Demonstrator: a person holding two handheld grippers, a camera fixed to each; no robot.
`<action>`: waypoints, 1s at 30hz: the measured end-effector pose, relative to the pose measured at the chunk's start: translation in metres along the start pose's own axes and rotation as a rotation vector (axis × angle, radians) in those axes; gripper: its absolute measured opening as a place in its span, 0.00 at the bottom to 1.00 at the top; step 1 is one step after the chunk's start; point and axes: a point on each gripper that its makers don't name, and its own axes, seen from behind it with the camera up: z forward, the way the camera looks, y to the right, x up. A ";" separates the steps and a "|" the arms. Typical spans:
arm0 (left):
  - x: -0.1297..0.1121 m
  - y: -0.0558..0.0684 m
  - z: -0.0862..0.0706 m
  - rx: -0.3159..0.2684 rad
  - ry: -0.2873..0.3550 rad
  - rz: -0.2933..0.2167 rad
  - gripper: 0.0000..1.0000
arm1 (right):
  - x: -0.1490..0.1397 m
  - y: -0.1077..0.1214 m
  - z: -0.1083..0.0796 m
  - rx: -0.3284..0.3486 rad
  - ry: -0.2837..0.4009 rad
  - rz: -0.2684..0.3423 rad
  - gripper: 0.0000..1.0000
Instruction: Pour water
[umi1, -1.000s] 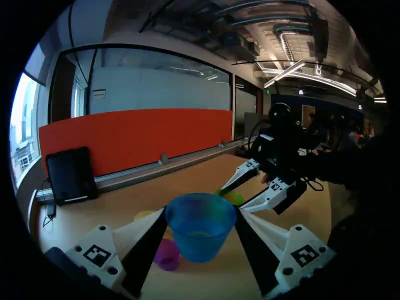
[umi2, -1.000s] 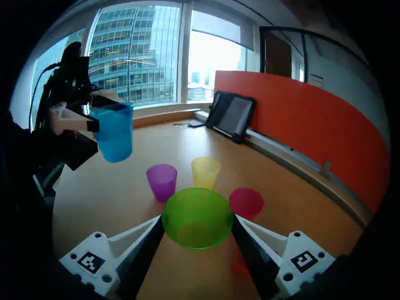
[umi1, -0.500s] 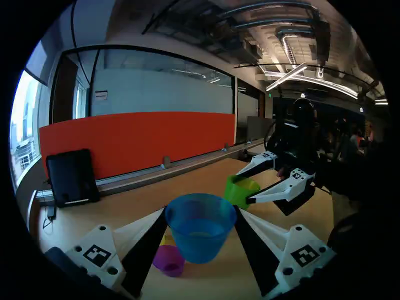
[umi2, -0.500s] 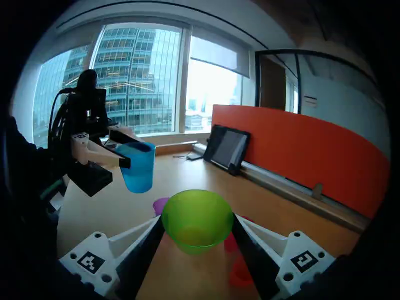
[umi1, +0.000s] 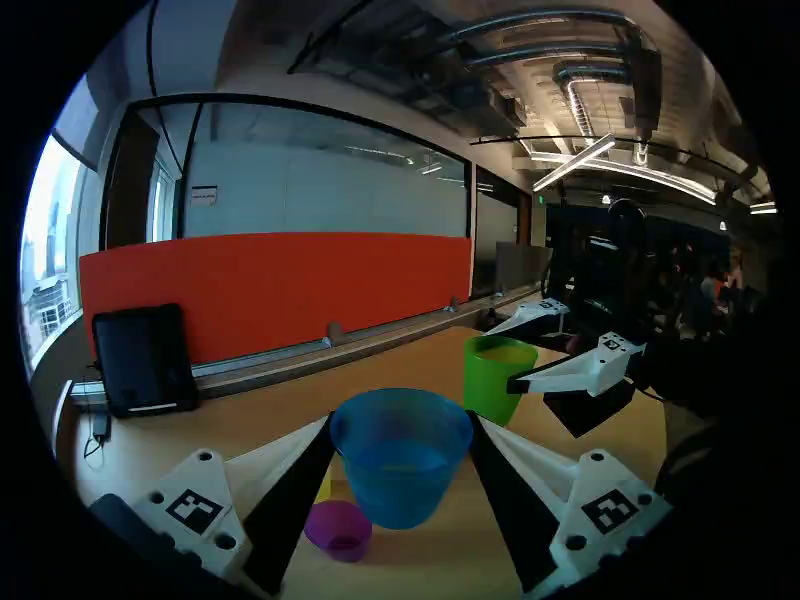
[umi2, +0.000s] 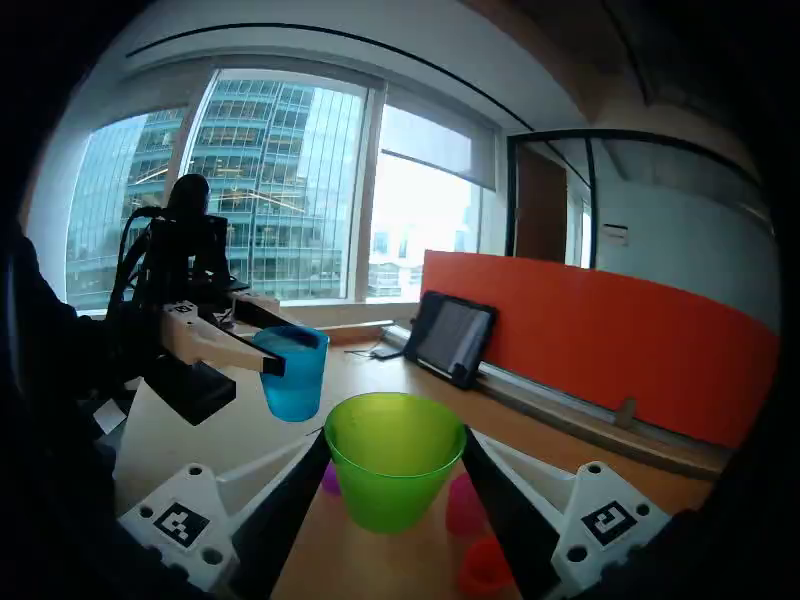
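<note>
You hold the blue cup (umi1: 402, 455) upright above the table (umi1: 280, 400), gripped between the jaws of your left gripper (umi1: 400, 430). Your right gripper (umi2: 394, 445) clamps the green cup (umi2: 393, 470), also upright, near the blue one but apart. A purple cup (umi1: 338, 528) stands on the table below.

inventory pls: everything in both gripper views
table: 1, wood
partition: 1, orange, along table's far edge
tablet: 1, black, leaning on partition
blue cup: 1, blue, held off table
green cup: 1, green, held off table
purple cup: 1, purple, on table under blue cup
yellow cup: 1, yellow, sliver beside purple cup
pink cup: 1, pink, on table behind green cup
red cup: 1, red, on table near pink cup
left gripper: 1, white-black, shut on blue cup
right gripper: 1, white-black, shut on green cup
</note>
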 end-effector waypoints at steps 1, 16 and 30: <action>0.001 0.000 0.000 0.000 0.002 0.002 0.89 | 0.001 0.000 0.000 -0.001 0.003 0.000 0.95; 0.018 0.001 0.003 0.016 0.044 0.059 0.90 | 0.014 -0.007 -0.002 0.010 0.036 -0.011 0.94; 0.045 -0.002 0.000 0.049 0.096 0.176 0.89 | 0.009 -0.015 -0.003 0.030 0.037 -0.029 0.94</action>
